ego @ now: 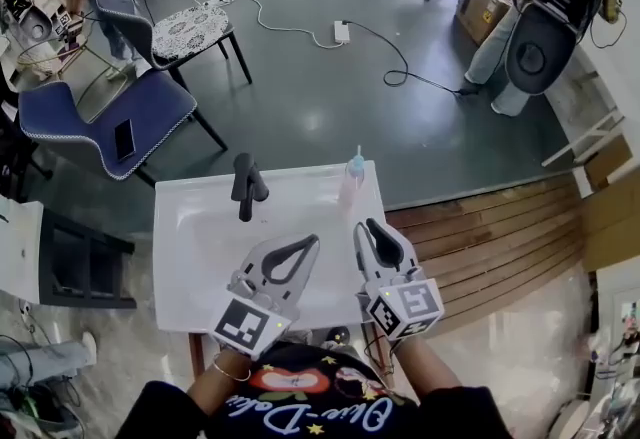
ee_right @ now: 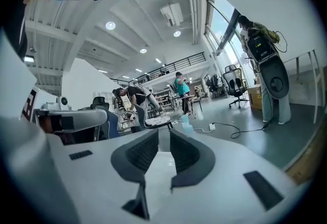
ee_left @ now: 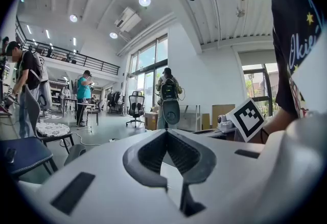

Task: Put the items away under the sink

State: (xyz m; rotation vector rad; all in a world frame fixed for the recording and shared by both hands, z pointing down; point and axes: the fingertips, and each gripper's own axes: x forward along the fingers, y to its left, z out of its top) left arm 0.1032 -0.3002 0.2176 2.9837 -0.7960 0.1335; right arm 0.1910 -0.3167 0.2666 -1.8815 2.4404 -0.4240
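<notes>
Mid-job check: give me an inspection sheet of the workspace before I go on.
Surface: white sink top with a black faucet.
Job's things: one blue-topped bottle, upright at the far right corner.
Clutter: nothing seen on the sink top.
Grippers: left gripper tips together, empty; right gripper jaws slightly apart, empty.
Cables: white cable and black cable at a power strip on the floor.
Surroundings: blue chair, person with a backpack.
</notes>
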